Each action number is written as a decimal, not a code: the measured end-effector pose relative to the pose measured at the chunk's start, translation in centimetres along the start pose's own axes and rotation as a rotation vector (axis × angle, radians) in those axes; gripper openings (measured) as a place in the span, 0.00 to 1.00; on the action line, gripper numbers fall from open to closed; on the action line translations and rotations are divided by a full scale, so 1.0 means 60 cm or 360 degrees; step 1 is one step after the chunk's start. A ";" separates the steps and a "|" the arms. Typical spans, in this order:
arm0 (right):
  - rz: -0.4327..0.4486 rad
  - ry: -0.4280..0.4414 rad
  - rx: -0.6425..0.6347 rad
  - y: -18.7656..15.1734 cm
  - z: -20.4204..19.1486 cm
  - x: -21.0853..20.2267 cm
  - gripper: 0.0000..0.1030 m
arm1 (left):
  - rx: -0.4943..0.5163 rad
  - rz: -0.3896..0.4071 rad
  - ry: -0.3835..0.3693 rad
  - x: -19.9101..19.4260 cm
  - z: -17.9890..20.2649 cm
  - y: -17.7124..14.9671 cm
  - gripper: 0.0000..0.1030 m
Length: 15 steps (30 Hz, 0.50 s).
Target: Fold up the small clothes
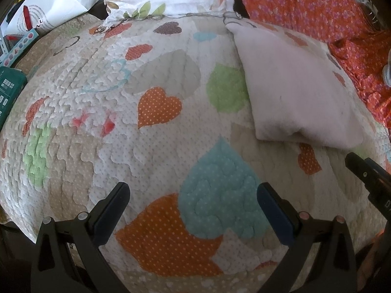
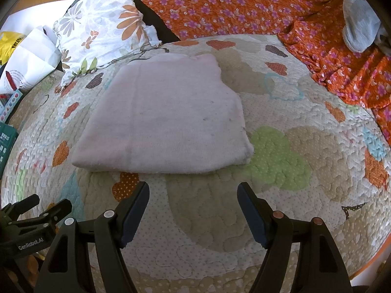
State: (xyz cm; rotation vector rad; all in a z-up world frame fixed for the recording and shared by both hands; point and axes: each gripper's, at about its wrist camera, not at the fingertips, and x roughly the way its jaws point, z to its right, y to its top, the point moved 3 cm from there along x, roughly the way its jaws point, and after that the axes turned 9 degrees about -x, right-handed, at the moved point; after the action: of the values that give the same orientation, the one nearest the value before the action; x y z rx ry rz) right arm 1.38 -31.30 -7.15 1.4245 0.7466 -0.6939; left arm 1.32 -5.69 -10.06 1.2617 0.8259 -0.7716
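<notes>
Heart-patterned quilt (image 2: 281,161), pale pink cloth (image 2: 166,122) folded flat, neat rectangle

Green box (image 1: 8,90) cut by left edge; print unreadable.

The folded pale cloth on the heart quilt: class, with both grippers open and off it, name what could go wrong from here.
1. The pale cloth lies folded in loose layers; pinching only the top layer at its near edge would probably peel the fold open.
2. The quilt is soft and puffy, so a low pinch by the right gripper might catch quilt as well.
3. The left gripper is close beside the right; both closing in could collide.
</notes>
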 end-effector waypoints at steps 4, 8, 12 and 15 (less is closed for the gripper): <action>0.0005 -0.0005 0.0003 0.001 0.002 -0.001 0.77 | -0.0001 -0.0006 0.0002 0.000 0.000 0.000 1.00; 0.0005 -0.0005 0.0002 0.001 0.002 -0.001 0.77 | -0.0005 -0.0013 0.0000 0.001 -0.002 -0.001 1.00; 0.0008 -0.0007 0.0005 0.003 0.004 -0.003 0.77 | -0.0007 -0.0022 -0.0001 0.004 -0.004 -0.002 1.00; 0.0007 -0.0008 0.0011 0.003 0.004 -0.004 0.77 | -0.0006 -0.0026 -0.0002 0.005 -0.005 -0.001 1.00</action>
State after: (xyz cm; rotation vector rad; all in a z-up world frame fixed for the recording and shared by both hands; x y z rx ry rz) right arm 1.40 -31.57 -6.87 1.4302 0.7376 -0.6969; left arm 1.37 -5.44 -10.39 1.2524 0.8370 -0.7833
